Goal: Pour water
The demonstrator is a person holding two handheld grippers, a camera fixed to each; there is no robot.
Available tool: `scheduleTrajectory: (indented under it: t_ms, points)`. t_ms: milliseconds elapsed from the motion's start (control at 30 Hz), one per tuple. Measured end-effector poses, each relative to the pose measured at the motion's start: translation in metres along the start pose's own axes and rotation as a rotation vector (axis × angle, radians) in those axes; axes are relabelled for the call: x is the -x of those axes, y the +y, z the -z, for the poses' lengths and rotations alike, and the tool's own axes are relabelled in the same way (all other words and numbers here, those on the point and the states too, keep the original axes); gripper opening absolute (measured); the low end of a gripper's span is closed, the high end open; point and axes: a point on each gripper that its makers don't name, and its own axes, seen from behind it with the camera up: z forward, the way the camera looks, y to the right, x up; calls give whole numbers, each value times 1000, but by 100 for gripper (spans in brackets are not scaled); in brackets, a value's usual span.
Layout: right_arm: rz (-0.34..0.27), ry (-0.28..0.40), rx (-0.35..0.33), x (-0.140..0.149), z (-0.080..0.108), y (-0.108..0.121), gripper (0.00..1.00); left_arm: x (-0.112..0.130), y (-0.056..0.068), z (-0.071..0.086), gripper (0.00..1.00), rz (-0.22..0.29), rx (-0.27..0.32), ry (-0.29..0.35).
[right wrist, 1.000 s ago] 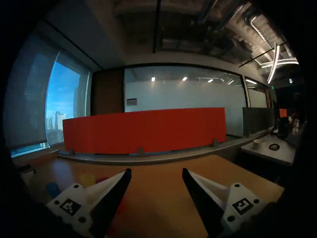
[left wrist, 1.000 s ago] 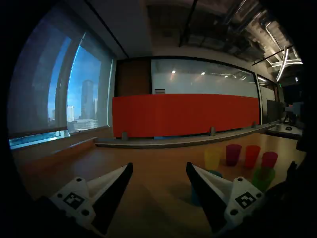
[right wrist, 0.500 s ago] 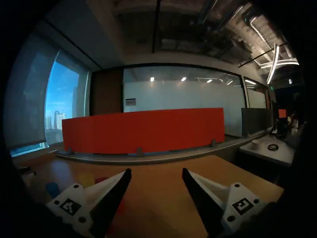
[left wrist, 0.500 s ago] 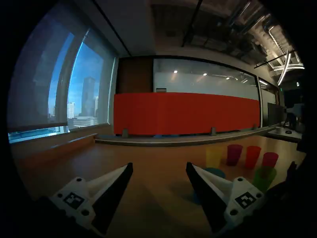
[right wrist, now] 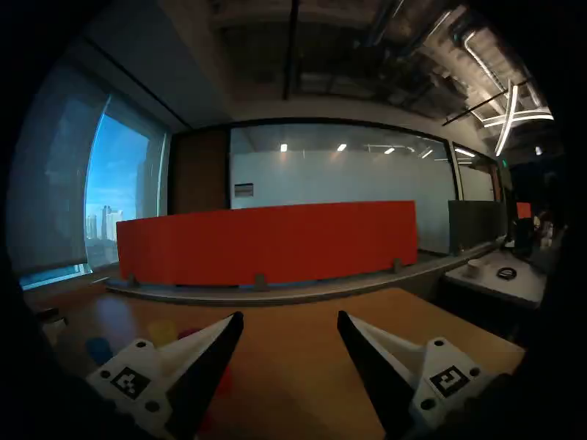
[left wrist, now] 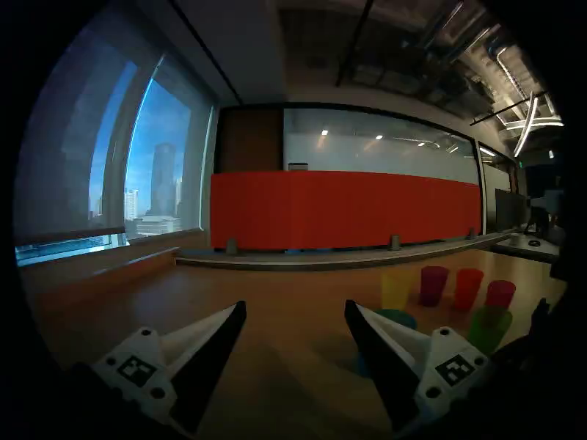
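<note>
Several coloured plastic cups stand on the wooden table at the right of the left gripper view: a yellow cup [left wrist: 395, 289], a maroon cup [left wrist: 433, 284], a red cup [left wrist: 468, 288], a pink cup [left wrist: 500, 294], a green cup [left wrist: 489, 328] and a blue cup [left wrist: 392, 321] partly behind the right finger. My left gripper [left wrist: 295, 317] is open above the table, left of the cups, holding nothing. My right gripper [right wrist: 289, 325] is open too. In the right gripper view a blue cup [right wrist: 97, 350] and a yellow cup [right wrist: 162, 331] show dimly at the lower left, beside its left finger.
A red partition [left wrist: 345, 209] runs along the far edge of the table [left wrist: 293, 293], with a window [left wrist: 150, 176] to the left. A second desk [right wrist: 495, 277] with small items stands at the right. The table edge drops off at the right in the right gripper view.
Both views have barely shifted; the left gripper tilted slightly. Both grippers stay open and the cups have not moved.
</note>
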Motion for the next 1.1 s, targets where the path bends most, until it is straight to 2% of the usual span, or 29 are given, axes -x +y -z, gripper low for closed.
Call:
scheduleTrajectory:
  t_ms: [367,567,1100]
  points:
    - [-7,33,-21,4,9,5,99,0,0,0,100,0,0,0]
    - [-9,34,-50,19,10,4,99,-1,0,0,100,-1,0,0]
    - [34,46,-65,54,1,-5,99,0,-1,-1,100,0,0,0]
